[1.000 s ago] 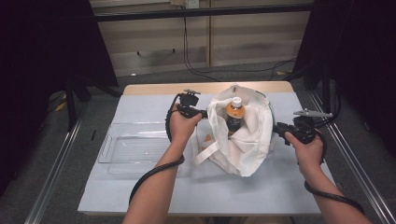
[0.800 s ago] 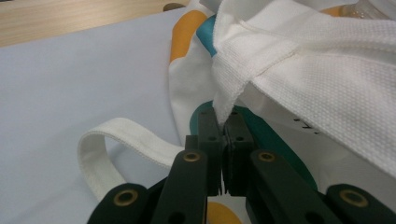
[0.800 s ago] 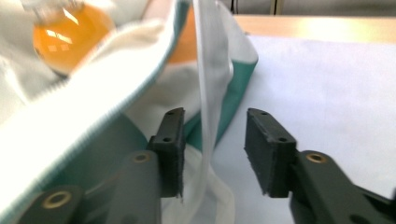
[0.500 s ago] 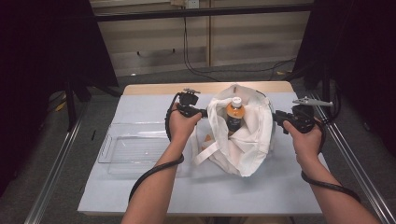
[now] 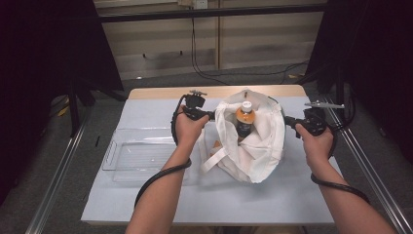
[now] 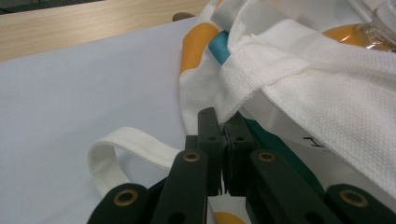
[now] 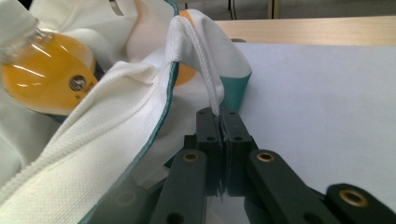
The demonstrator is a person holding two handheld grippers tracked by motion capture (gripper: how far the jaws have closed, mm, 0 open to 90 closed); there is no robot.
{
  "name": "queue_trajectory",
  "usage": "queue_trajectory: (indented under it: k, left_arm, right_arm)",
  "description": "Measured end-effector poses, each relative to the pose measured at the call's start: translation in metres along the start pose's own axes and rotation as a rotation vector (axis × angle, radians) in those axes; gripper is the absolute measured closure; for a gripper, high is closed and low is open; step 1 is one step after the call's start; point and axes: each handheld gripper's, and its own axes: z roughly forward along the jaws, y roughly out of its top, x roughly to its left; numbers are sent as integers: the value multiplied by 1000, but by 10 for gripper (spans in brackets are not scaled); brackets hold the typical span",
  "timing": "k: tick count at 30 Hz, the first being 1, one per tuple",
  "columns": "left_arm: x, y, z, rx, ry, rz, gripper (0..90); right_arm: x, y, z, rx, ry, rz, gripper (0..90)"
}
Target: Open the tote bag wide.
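Fingers of both grippers are clamped on cloth, and we go through the views in turn.

From the high view, we see the left gripper pinching the left rim of the white bag, and the right gripper pinching its right rim; the right one's fingers have just been closing, with the rim cloth between them. The bag lies on the white surface between the two hands, its mouth turned away from us and stretched sideways along the line from one gripper to the other. An orange drink bottle stands upright in the mouth, roughly midway between the grippers, cap up. A clear plastic tray lies just left of the bag, on the left hand's side.

From the left gripper view, we see the fingers pressed together on the hem of the bag, whose cloth runs up and off to the right. A loose handle strap loops on the surface to the left, and the bottle peeks in at the top right corner.

From the right gripper view, we see the fingers shut on a thin edge of the bag, which rises straight up from them; the bottle lies up and to the left, inside the opening.

We judge that the coming move turns on that spread: the bottle sits between the two grips, about as near to one hand as to the other, and the tray lies nearer the left hand.
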Motion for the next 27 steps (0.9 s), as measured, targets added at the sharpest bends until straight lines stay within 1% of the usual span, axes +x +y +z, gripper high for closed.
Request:
queue_trajectory:
  k: [1, 2, 4, 5, 7, 9, 12, 13, 16, 17, 18, 19, 20, 21, 22, 23, 26, 27]
  left_arm:
    - [0, 0, 1, -13, -1, -20, 881]
    - [1, 0, 1, -17, -1, -23, 880]
    - [3, 0, 1, -4, 0, -15, 880]
    - [4, 0, 2, -12, -1, -22, 880]
    - [5, -1, 3, -3, -1, -14, 880]
    - [6, -2, 4, -8, -1, -27, 879]
    - [8, -3, 4, -10, 8, -25, 879]
    - [9, -3, 4, -18, 10, -31, 879]
    - [8, -4, 6, -21, 13, -40, 879]
    - [10, -5, 6, -1, 13, -29, 879]
    - [10, -5, 6, -1, 13, -29, 879]
    - [9, -6, 7, -3, 27, -37, 879]
    - [9, -6, 7, -3, 27, -37, 879]
    - [9, -6, 6, -3, 43, -32, 879]
    - [9, -6, 6, -3, 43, -32, 879]
    - [10, -7, 6, 18, 46, -27, 879]
    - [11, -8, 6, 23, 46, -25, 879]
    - [10, -8, 6, 21, 39, -29, 879]
  right_arm:
    - [-1, -1, 1, 4, -2, -2, 886]
    - [-3, -2, 2, 7, -3, 0, 886]
    - [-6, -5, 6, 17, -9, 6, 885]
    - [-8, -7, 8, 18, -2, 11, 884]
    - [-11, -10, 11, 28, 7, 21, 883]
    - [-12, -12, 14, 38, 10, 17, 882]
    - [-14, -14, 17, 44, 12, 21, 881]
    - [-15, -15, 17, 43, 13, 15, 881]
    - [-17, -17, 18, 48, 13, 21, 880]
    - [-19, -19, 18, 52, 11, 14, 880]
    - [-19, -19, 18, 52, 11, 14, 880]
    - [-20, -21, 17, 55, 6, 13, 880]
    - [-20, -21, 17, 55, 6, 13, 880]
    - [-21, -22, 17, 61, 5, 17, 879]
    - [-21, -22, 17, 61, 5, 17, 879]
    - [-21, -23, 17, 70, 14, 12, 875]
    - [-20, -24, 16, 73, 15, 15, 870]
    - [-19, -24, 15, 74, 12, 13, 866]
